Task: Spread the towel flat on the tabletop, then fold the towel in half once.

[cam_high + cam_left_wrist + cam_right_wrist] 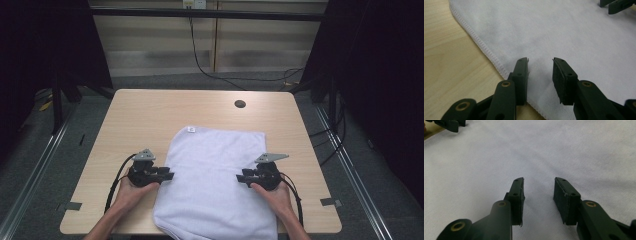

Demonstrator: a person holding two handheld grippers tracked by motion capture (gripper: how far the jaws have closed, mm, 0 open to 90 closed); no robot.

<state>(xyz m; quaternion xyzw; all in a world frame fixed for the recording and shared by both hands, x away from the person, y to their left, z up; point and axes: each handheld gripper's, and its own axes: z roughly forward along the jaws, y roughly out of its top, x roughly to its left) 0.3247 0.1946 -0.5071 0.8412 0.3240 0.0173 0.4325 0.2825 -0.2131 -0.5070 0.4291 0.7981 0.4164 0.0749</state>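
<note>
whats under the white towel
The wooden table lies under the white towel, bare around it. The towel's near edge hangs over the table's front. Anything beneath the cloth is covered; it lies flat, with no obvious bulge.

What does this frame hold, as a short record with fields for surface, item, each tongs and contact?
surface: light wooden table with a round hole near its far edge
item: white towel, spread flat, near end hanging over the table's front edge
left tongs: jaws apart, nothing pinched, over the towel's left hem
right tongs: jaws apart, nothing pinched, over the towel's right side
contact: whether the tips touch the cloth cannot be told
</note>
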